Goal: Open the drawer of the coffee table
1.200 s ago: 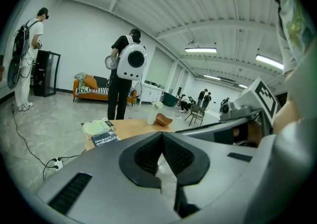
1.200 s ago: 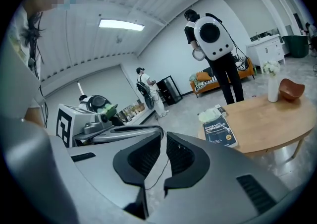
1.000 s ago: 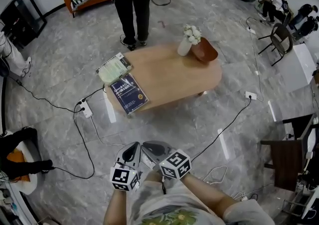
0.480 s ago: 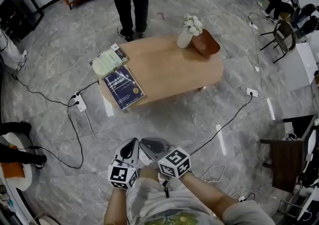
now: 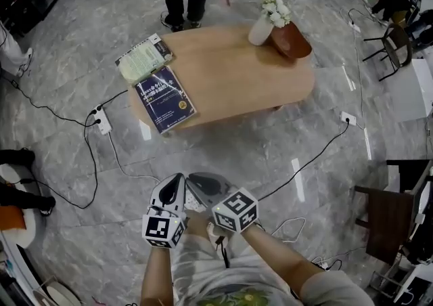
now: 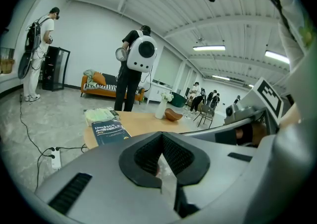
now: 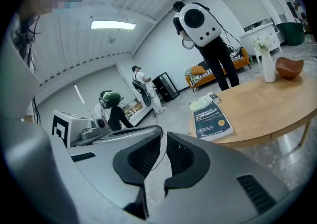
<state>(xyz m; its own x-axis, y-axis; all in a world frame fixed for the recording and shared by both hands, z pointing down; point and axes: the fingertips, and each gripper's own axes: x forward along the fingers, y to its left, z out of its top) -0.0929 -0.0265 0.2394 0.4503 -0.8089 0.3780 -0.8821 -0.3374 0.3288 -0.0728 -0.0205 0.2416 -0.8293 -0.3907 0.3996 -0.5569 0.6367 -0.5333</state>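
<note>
Holding the left tongs (image 5: 177, 181) and right tongs (image 5: 196, 181) clenched and empty at 6 o'clock, we face the tabletop (image 5: 230, 88) at 12 o'clock, well apart.

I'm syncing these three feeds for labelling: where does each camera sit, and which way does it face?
Head view: on the person's head, looking steeply down at the floor and coffee table; both forearms, left gripper and right gripper show.
Left gripper view: on that gripper, along its shut jaws toward the table; right gripper at right.
Right gripper view: likewise; left gripper at left.
Shared: blue book in all three.
</note>
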